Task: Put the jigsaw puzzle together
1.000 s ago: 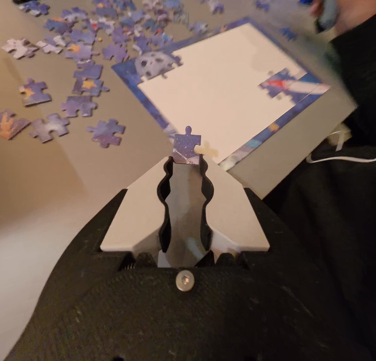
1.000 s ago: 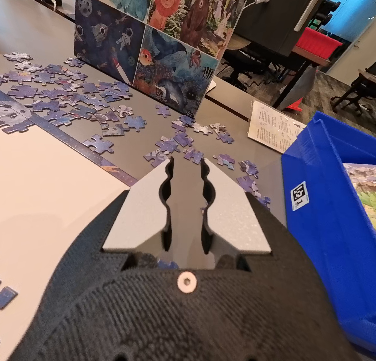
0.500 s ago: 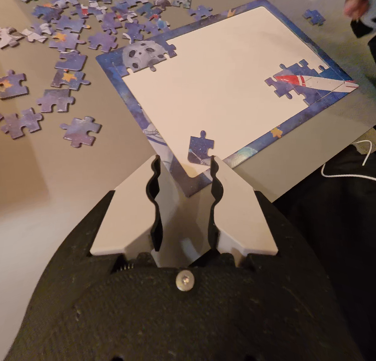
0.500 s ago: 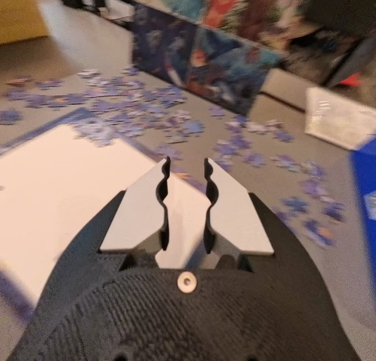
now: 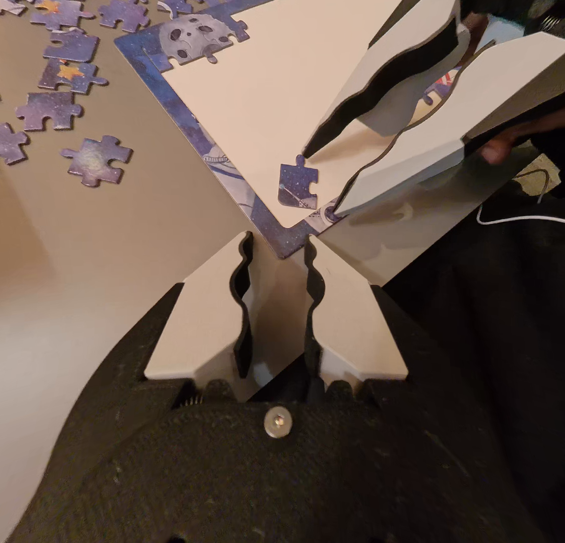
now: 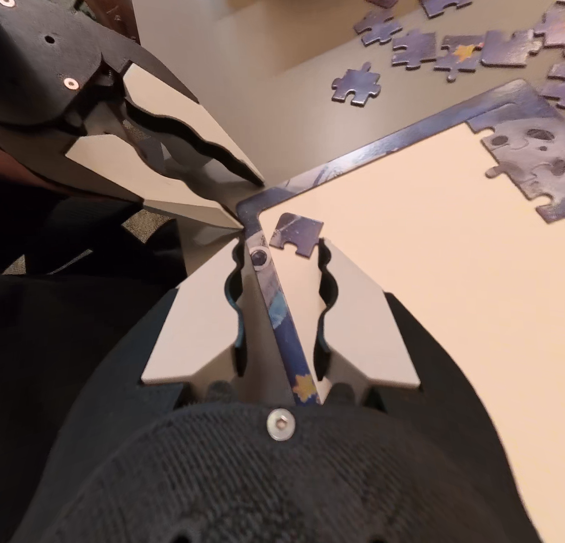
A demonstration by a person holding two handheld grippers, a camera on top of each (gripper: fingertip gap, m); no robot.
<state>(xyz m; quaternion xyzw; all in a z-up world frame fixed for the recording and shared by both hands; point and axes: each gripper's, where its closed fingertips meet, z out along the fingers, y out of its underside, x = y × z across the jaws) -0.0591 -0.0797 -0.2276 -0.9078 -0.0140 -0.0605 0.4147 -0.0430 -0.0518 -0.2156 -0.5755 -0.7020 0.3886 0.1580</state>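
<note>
Beige tabletop carries a blue-bordered puzzle tray with a cream floor, and loose purple-blue puzzle pieces lie scattered beyond the left gripper's fingers, off to their left. The left gripper hovers with its fingers partly open and nothing between them, the tray's near corner just ahead of the tips. One dark blue puzzle piece lies flat inside that corner, free of either gripper. The right gripper stands with fingers apart, straddling the tray's border; one fingertip sits just beside the piece's edge, and whether they touch cannot be told. A grey moon section is already fitted in the tray's far corner.
</note>
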